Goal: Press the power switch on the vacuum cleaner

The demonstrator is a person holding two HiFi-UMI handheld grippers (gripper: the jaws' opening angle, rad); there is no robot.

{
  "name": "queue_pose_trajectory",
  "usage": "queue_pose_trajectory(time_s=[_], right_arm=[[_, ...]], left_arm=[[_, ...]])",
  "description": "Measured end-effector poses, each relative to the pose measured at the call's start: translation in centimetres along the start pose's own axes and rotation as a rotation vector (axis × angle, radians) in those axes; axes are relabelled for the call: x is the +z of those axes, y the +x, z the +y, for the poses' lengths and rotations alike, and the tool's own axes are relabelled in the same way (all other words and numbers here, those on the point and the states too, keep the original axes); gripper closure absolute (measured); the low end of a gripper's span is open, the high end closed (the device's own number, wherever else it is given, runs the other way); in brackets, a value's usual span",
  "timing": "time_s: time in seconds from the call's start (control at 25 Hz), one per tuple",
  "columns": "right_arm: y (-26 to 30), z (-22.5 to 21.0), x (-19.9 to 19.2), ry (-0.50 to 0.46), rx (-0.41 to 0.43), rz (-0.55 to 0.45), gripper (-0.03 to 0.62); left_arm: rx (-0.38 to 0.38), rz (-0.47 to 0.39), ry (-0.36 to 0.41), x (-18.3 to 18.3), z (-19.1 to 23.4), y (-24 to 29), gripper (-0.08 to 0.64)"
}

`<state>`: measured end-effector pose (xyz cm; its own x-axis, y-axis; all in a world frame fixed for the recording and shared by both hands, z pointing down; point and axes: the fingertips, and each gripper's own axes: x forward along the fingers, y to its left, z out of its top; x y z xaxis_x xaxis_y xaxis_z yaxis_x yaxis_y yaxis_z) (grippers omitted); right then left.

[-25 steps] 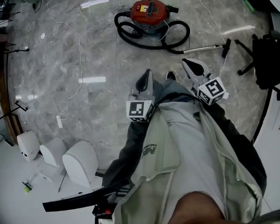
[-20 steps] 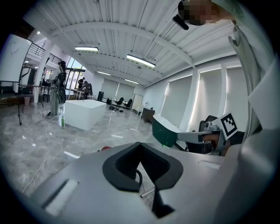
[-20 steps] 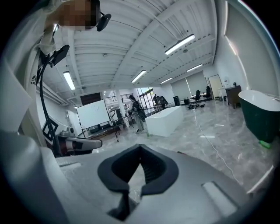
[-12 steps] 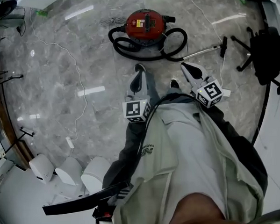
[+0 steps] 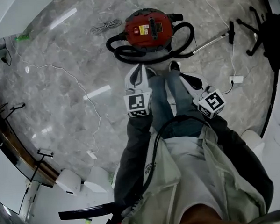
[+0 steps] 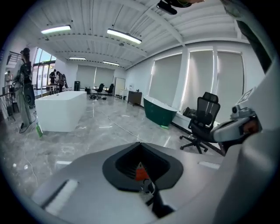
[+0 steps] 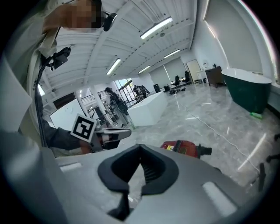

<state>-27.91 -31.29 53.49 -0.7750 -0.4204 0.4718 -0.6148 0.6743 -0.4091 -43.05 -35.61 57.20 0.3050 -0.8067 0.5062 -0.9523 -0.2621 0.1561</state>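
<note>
- Vacuum cleaner down on the grey floor, black hose coiled round it.
- Left gripper pinched closed, empty, hovering just short of it.
- Right gripper closed too, holding nothing.

Pale green jacket with chest logo, dark grey sleeves, blue jeans, black cable. White left gripper and right gripper carry black-and-white marker cubes.

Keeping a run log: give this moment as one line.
red round vacuum cleaner on grey marble floor, untouched | left gripper shut, empty | right gripper shut, empty | no press yet
</note>
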Motion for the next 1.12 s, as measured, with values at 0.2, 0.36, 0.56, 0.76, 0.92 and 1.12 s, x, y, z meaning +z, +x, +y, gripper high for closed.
queue_pose_trajectory(time_s=[0.2,0.36,0.56,0.76,0.92,1.12], right_arm=[[5.3,-6.5,-4.8,0.044,-0.054,-0.001,0.592],[7.6,-10.7,-9.8,0.067,-0.099,0.009,0.592],[9.6,-12.2,-14.9,0.106,-0.094,0.037,0.592],[8.6,-10.8,-16.3,0.129,-0.077,0.073,0.592],[8.6,-10.8,-16.9,0.16,-0.065,0.091,0.592],[9.2,-11.3,-16.9,0.191,-0.072,0.082,0.592]], left_arm=[[0.047,0.067,-0.011,-6.3,5.4,11.0,0.558],[0.083,0.11,-0.025,-10.8,8.3,17.1,0.558],[0.096,0.141,0.016,-14.7,10.5,22.1,0.558],[0.082,0.151,0.101,-15.8,10.5,24.3,0.558],[0.071,0.16,0.16,-15.2,10.3,25.7,0.558],[0.075,0.154,0.122,-16.0,9.9,25.8,0.558]])
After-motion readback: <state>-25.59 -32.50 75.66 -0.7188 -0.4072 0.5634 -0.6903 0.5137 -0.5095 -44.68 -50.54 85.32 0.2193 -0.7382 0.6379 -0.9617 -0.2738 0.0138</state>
